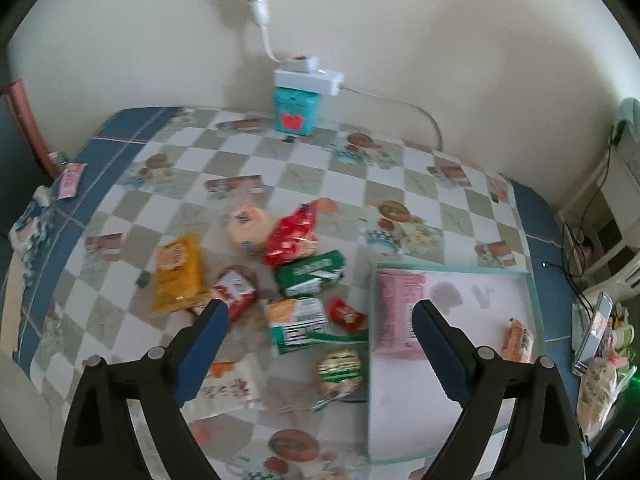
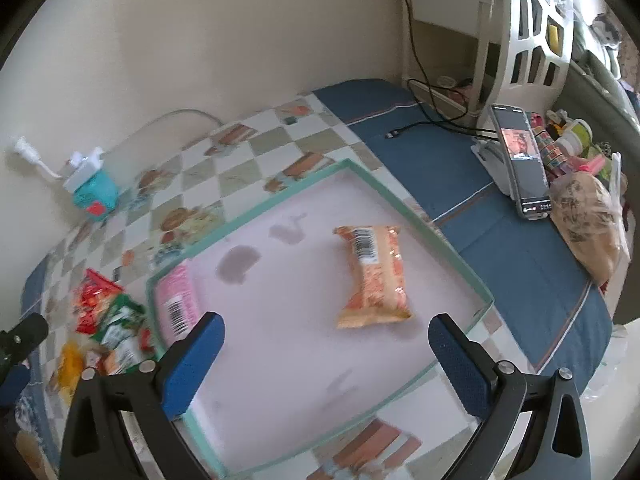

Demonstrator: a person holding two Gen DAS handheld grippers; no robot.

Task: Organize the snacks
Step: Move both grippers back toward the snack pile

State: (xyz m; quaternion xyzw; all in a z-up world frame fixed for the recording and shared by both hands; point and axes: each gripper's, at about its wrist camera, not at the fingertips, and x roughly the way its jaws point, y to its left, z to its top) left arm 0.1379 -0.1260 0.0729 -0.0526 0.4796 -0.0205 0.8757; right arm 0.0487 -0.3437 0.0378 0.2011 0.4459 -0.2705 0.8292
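Fingers (image 1: 218,316) of both grippers spread wide, nothing btwn them. Orange pack (image 2: 374,276) & pink pack (image 2: 178,304) lie apart in tray (image 2: 460,258); other snacks (image 1: 296,264) on worktop (image 1: 420,184).

Most of the tray (image 2: 460,264) floor lies free around the orange packet (image 2: 374,276); snack pile (image 1: 280,280) crowds its left.

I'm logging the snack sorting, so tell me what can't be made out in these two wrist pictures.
- Pink flat snack packet in the shallow green-rimmed tray: partly hidden by the left gripper finger in the left wrist view.
- Snack pile by the red crinkled bag: blurred and small in the right wrist view.
- White paper packet: its print is blurred in the left wrist view.
- Upright black phone: its screen is too small to read.
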